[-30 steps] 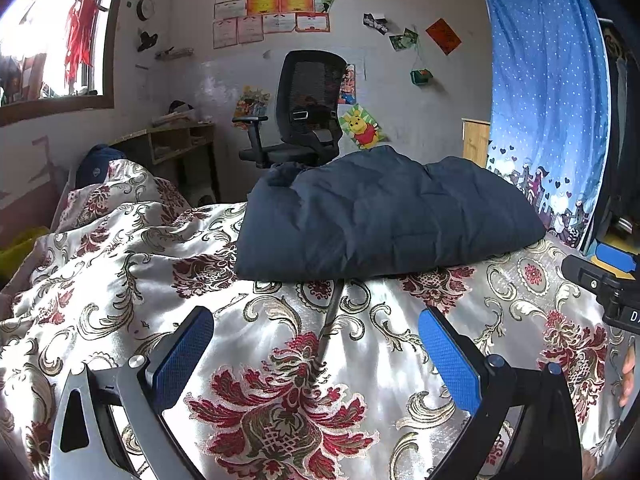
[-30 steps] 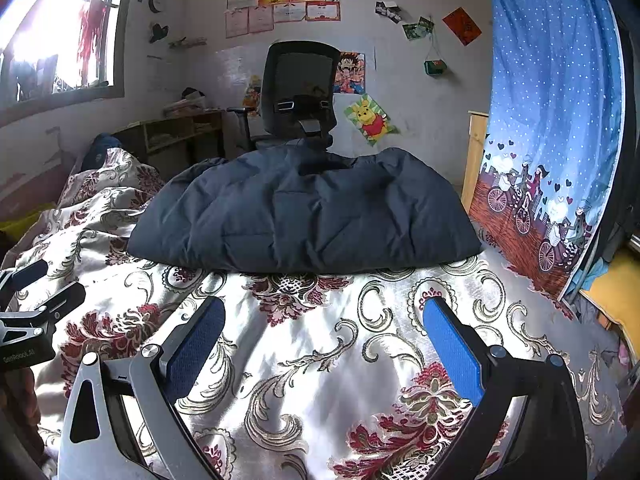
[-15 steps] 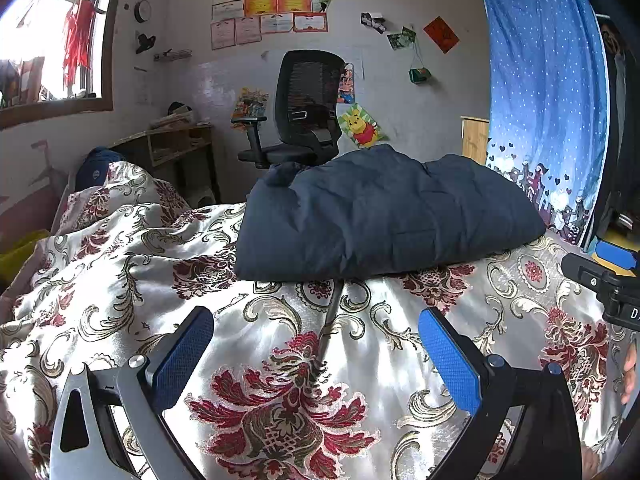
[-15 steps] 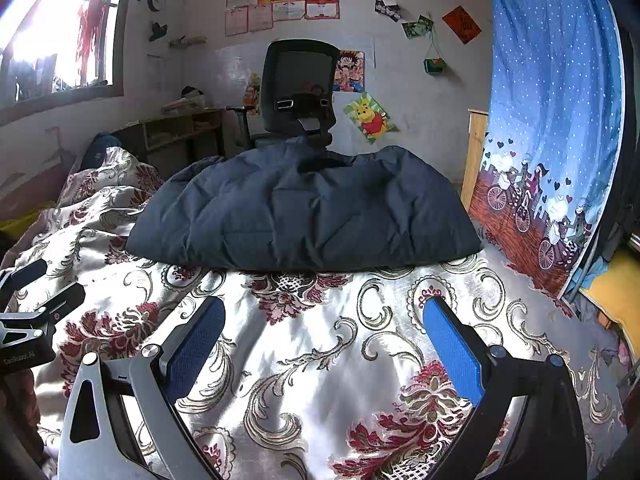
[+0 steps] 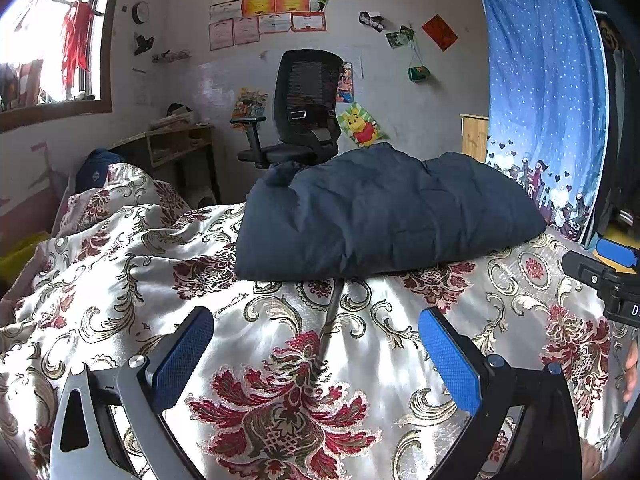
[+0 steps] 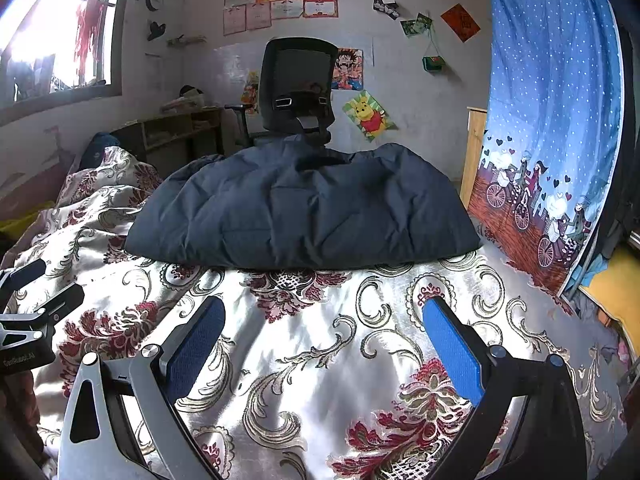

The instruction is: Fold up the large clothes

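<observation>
A dark navy padded garment (image 5: 384, 216) lies folded in a thick bundle at the far side of the bed; it also shows in the right wrist view (image 6: 304, 212). My left gripper (image 5: 316, 348) is open and empty, held over the floral bedspread (image 5: 288, 392) well short of the garment. My right gripper (image 6: 324, 340) is open and empty too, over the bedspread (image 6: 312, 380), facing the garment's near edge. Each gripper appears at the edge of the other's view: the right one (image 5: 604, 276) and the left one (image 6: 28, 320).
A black office chair (image 5: 304, 116) stands behind the bed by the wall. A wooden desk (image 5: 176, 144) is at the left under a window. A blue curtain (image 6: 548, 120) hangs at the right bedside. The bedspread bunches up at the left (image 5: 120, 200).
Both views have hardly shifted; the garment and both open grippers stay as they were.
</observation>
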Demonstrator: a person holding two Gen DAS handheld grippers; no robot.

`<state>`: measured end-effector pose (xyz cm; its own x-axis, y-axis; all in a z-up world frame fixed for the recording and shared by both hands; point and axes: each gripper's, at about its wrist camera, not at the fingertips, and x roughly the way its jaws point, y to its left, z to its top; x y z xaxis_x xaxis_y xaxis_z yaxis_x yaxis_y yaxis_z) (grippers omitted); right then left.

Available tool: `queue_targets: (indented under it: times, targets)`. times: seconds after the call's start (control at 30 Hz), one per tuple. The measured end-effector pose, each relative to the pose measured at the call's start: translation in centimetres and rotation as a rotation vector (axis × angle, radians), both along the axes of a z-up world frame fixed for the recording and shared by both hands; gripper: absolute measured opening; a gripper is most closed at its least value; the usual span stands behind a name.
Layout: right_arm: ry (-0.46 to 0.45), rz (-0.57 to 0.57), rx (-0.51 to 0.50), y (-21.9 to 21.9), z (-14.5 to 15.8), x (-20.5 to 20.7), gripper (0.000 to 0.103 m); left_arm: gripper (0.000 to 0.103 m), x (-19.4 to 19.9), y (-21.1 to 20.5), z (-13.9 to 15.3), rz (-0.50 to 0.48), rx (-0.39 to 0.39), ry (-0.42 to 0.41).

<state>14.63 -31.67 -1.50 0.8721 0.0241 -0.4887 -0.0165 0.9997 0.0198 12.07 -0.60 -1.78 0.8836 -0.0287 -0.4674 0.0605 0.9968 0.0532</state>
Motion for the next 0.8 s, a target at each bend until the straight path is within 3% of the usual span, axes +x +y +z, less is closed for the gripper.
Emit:
queue_targets:
  times: [0.8]
  targets:
    - [0.006,-0.002,0.002,-0.11,-0.08,-0.08,0.097,0.103,0.05,0.05,-0.09,-0.011,0.005,0.011]
